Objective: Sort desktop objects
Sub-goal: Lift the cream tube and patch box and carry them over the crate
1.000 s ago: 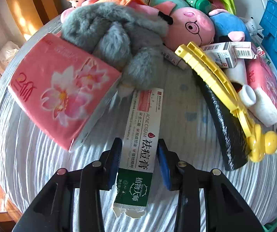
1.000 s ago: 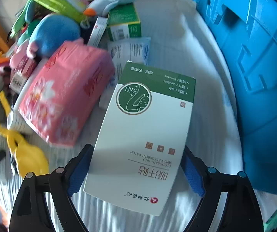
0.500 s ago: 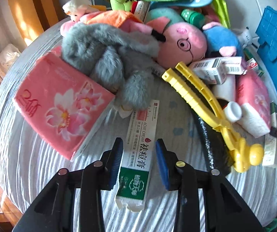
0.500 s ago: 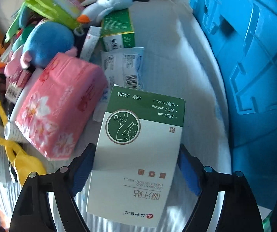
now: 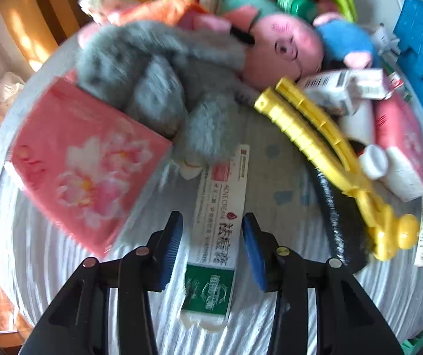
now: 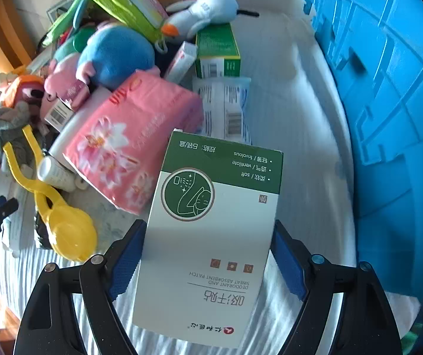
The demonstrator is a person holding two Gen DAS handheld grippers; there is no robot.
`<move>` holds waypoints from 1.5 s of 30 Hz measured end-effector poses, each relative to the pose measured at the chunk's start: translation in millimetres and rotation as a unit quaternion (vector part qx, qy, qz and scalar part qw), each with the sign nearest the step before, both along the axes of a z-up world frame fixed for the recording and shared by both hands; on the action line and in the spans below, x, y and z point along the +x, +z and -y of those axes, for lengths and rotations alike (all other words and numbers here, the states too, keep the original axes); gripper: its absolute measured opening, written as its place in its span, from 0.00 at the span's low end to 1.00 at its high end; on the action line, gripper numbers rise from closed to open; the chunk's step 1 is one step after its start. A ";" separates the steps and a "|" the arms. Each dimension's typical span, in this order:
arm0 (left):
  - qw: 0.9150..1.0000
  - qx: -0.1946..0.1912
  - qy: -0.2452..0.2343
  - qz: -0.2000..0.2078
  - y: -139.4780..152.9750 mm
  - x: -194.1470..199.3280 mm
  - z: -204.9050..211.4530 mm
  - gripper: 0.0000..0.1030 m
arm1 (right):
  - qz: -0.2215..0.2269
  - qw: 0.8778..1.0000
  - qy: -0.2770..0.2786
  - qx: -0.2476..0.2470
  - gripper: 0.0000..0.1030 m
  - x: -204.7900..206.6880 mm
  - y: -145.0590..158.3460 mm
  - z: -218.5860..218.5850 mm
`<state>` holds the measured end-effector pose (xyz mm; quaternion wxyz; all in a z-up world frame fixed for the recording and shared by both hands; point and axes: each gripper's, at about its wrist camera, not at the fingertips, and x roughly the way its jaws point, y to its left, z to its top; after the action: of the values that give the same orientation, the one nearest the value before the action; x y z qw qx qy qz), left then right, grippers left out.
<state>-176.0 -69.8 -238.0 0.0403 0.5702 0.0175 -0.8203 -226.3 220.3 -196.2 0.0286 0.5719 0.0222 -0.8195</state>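
Observation:
My left gripper [image 5: 212,247] is open, its blue pads on either side of a long white and green acne cream box [image 5: 220,222] that lies on the white striped cloth, with gaps on both sides. My right gripper [image 6: 208,261] is shut on a white and green sweat patch box [image 6: 211,236] and holds it above the cloth, beside the blue crate [image 6: 388,118].
A pink tissue pack [image 5: 84,165], a grey plush [image 5: 158,85], a pink pig plush [image 5: 285,50] and yellow plastic tongs [image 5: 329,159] crowd the left view. Another pink tissue pack [image 6: 134,139], green box [image 6: 217,50], blue plush [image 6: 116,56] lie ahead on the right.
My left gripper has stayed open around the acne cream box and shifted slightly over it. My right gripper has lifted the sweat patch box and drawn it back from the pile.

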 end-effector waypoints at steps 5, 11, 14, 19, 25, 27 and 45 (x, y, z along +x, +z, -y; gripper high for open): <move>1.000 0.016 0.001 -0.014 -5.4 -3.0 4.8 0.38 | 0.019 1.000 -0.003 -0.007 0.82 -3.9 -10.7 2.1; 1.000 0.018 0.008 -0.020 -1.8 15.7 4.6 0.32 | 0.024 1.000 -0.012 -0.009 0.81 -15.3 -12.0 2.6; 0.999 0.018 0.010 -0.037 10.9 27.0 6.4 0.32 | 0.011 1.000 0.004 0.014 0.78 -13.2 -4.3 14.1; 0.995 -0.009 0.011 -0.094 50.4 42.3 9.3 0.32 | -0.048 0.998 0.031 0.011 0.78 -3.8 31.6 31.2; 0.984 -0.026 -0.005 -0.176 122.7 44.0 -1.5 0.32 | -0.148 0.988 0.051 -0.015 0.78 11.4 94.9 22.0; 0.979 -0.024 -0.014 -0.200 148.0 43.6 -6.2 0.32 | -0.183 0.981 0.056 -0.018 0.78 33.7 107.1 25.5; 0.918 0.023 -0.142 -0.369 302.6 26.7 -170.3 0.32 | -0.424 0.906 0.000 0.002 0.78 91.2 293.0 -68.5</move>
<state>-149.3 100.4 64.6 -0.0989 0.2248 -0.0316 -0.9689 -135.1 288.8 96.8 0.0150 0.1706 0.0341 -0.9846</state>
